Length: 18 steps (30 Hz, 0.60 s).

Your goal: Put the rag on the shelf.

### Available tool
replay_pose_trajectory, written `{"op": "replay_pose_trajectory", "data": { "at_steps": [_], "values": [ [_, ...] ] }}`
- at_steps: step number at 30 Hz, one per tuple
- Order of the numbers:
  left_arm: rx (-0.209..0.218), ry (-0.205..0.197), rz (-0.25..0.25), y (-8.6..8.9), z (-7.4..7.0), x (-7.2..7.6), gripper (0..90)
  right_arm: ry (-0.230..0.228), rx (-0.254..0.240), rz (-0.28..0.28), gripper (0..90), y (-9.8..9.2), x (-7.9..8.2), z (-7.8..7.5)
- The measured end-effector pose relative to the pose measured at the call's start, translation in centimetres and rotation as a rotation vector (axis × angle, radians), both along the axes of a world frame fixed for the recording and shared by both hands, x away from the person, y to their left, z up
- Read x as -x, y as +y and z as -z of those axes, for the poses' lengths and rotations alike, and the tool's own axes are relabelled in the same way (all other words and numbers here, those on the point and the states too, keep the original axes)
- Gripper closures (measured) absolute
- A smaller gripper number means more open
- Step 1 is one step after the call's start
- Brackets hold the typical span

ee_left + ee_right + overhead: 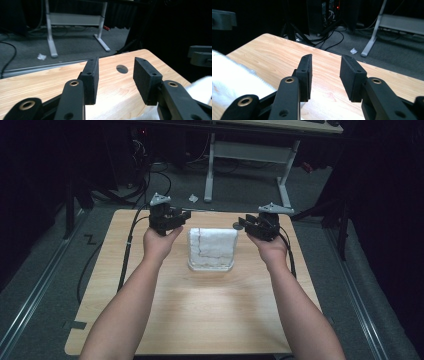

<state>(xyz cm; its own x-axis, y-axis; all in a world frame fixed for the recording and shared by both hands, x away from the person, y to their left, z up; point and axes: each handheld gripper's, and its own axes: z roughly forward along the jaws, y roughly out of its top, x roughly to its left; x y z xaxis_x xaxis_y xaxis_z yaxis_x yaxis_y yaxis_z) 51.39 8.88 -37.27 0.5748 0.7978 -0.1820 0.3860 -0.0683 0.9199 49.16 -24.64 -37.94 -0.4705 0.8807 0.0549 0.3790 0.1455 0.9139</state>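
A folded white towel (212, 249) lies flat on the wooden table (200, 310), a little past its middle. My left gripper (183, 216) hovers just off the towel's far left corner, jaws open with nothing between them. My right gripper (242, 224) hovers off the far right corner, also open and empty. In the left gripper view the left gripper (116, 77) has bare tabletop in its gap, with the towel (202, 86) at the lower right. The right gripper (325, 75) in its own view stands over bare wood, with the towel (232, 80) at the lower left.
A round hole (122, 68) is cut in the tabletop near its far edge. Beyond the table stands a desk with white legs (209, 170), cables (150, 175) trail over the grey floor, and a scrap of paper (193, 198) lies there.
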Motion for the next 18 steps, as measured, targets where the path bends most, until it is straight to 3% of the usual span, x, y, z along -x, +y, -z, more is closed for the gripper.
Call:
{"op": "replay_pose_trajectory", "data": {
  "at_steps": [2, 7, 13, 18],
  "values": [
    [-0.027, -0.035, -0.014, 0.6, 0.1, 1.1, 55.0, -0.016, 0.007, -0.001, 61.2, -0.3, 1.0, 0.2],
    [-0.033, -0.051, -0.016, 1.4, 0.0, 2.4, 54.0, -0.037, 0.036, 0.000, 59.2, -0.5, 2.3, 0.5],
    [-0.079, -0.060, -0.006, 2.4, 0.3, 4.3, 52.2, -0.054, 0.078, 0.003, 57.1, -0.7, 4.4, 0.9],
    [-0.109, -0.063, 0.036, 3.3, 1.7, 7.0, 51.1, -0.048, 0.095, -0.019, 54.3, -0.9, 6.3, 1.6]
  ]
}}
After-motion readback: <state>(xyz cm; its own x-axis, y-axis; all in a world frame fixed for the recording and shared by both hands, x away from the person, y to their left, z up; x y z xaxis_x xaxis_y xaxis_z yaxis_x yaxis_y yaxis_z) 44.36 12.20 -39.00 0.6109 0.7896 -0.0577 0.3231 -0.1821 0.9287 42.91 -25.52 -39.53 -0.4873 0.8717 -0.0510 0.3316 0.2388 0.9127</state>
